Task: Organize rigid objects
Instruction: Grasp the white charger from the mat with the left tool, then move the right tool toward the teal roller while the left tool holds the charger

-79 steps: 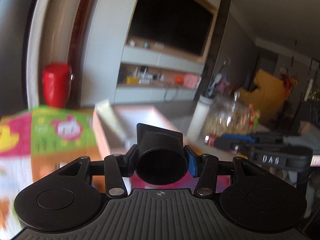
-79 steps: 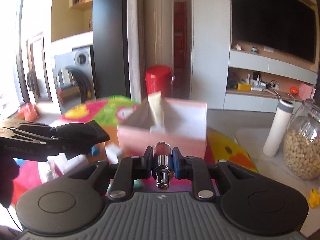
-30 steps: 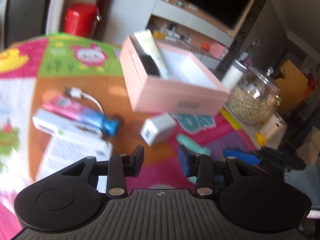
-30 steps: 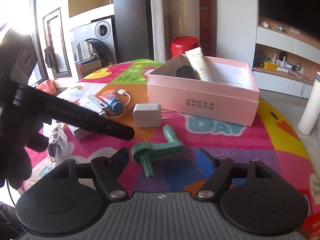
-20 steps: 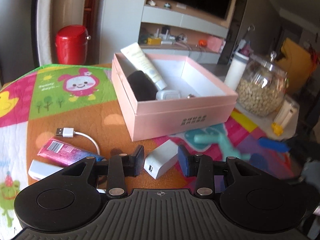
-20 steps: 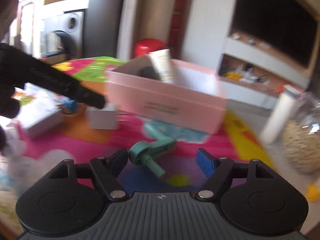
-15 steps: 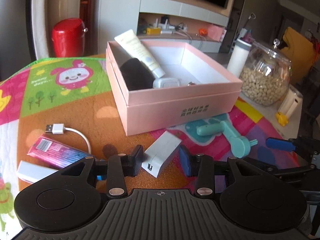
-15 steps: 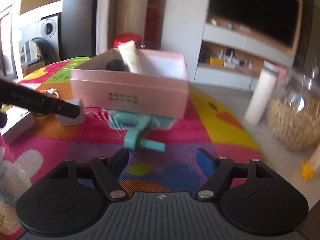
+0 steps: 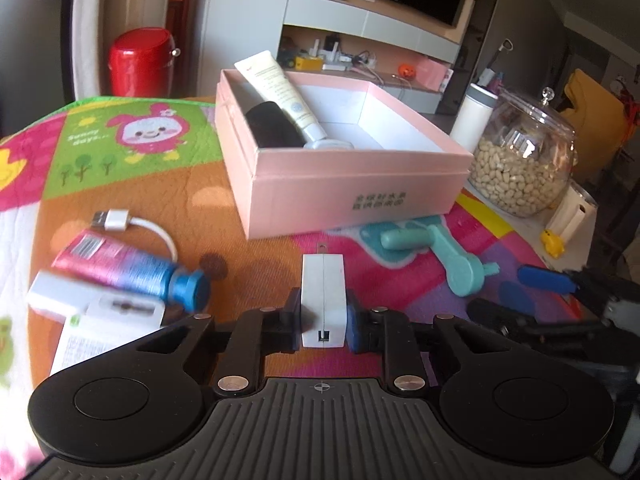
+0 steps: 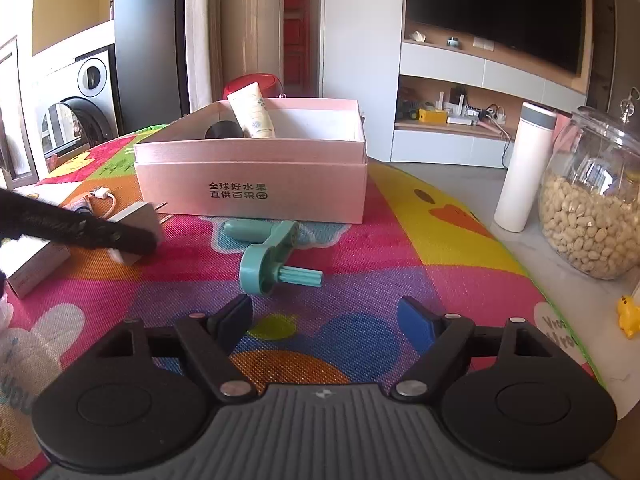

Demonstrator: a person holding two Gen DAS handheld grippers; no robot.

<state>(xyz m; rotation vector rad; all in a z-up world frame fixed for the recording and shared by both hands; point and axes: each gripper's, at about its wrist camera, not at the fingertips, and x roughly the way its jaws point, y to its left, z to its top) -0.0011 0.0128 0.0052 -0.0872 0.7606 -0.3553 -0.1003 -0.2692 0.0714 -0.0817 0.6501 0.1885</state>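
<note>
Left wrist: tongs (image 9: 323,324) around charger (image 9: 323,300).

A pale pink box (image 9: 344,184) with dark printed characters sits on a play mat (image 10: 400,248) patterned in magenta, orange, yellow, green and purple with a cartoon bunny; a white charger (image 9: 323,298), a teal crank handle (image 10: 266,256), a pink-to-blue tube (image 9: 128,270) and a red bin (image 9: 138,62) add colour
</note>
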